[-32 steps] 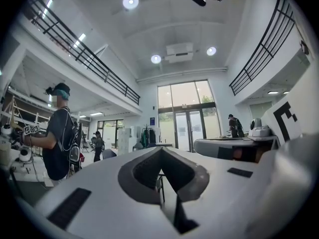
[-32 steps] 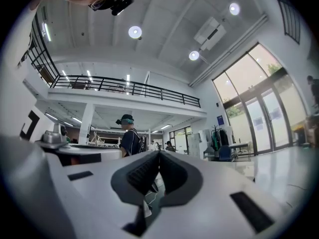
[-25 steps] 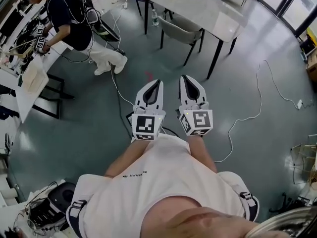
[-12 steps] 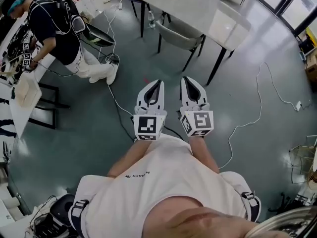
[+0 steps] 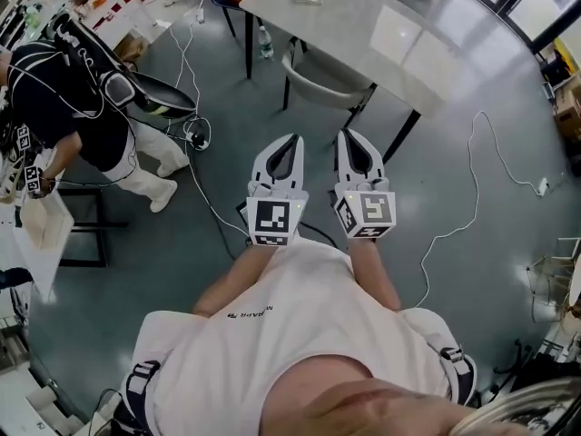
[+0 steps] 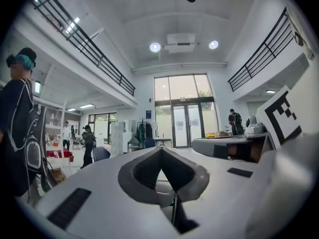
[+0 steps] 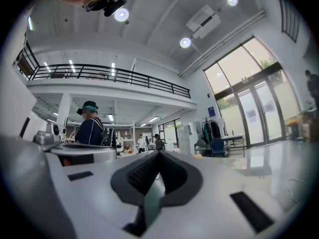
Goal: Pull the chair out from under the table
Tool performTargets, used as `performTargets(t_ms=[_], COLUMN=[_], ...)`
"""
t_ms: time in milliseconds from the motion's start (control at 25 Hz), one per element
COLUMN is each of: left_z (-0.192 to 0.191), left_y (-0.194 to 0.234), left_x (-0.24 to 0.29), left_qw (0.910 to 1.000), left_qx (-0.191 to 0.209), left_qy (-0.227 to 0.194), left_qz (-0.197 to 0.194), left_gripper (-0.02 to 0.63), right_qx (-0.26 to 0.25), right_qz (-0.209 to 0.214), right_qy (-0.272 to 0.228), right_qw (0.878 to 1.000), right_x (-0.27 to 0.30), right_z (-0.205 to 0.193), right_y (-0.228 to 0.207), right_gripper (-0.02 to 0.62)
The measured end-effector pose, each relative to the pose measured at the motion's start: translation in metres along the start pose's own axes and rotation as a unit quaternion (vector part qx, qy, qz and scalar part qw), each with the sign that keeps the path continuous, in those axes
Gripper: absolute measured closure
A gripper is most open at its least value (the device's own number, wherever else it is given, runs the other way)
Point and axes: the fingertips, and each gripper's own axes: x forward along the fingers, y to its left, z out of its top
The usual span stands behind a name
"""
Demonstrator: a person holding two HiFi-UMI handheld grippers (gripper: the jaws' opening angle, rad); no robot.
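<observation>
Chair (image 5: 320, 69) sat tucked under the near edge of the surface (image 5: 390, 34), back toward us, seat mostly hidden beneath the top, dark legs on the grey floor (image 5: 436, 153). We held the left claw (image 5: 290, 142) and right claw (image 5: 346, 135) out side by side in front of us. Both were pressed together with nothing between them, and both gripper views agreed. They were well short of the chair, no contact. We judged the chair a stiff moulded shell on thin legs, probably light to middling, likely to slide on the smooth floor rather than need lifting. The shell looked smooth, so a pinch could slip. Best hold, we reckoned, was the top rim of the backrest, one claw toward each end so it would come out straight. A high pull might tip it back, so we figured on a level, steady one. White cable (image 5: 454, 225) lay on the floor off to the right, apart from the chair legs.
</observation>
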Motion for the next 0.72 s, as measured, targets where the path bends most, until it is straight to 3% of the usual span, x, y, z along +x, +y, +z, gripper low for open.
performTargets(t_ms=[440,720], left_z=[-0.002,-0.028], left_y=[0.074,0.077], left_x=[0.075,0.106], left_qw=[0.9995,0.9985], left_qx=[0.002,0.003], left_qy=[0.003,0.039], left_qz=[-0.03,-0.039], left_gripper=[0.601,0.601], right_qx=[-0.009,-0.012], right_qz=[-0.015,-0.023], right_qy=[0.014,0.052], right_qw=[1.0,0.998], right_x=[0.107,0.124], right_z=[-0.001,-0.024], right_y=[-0.001,-0.027], right_gripper=[0.581,0.581])
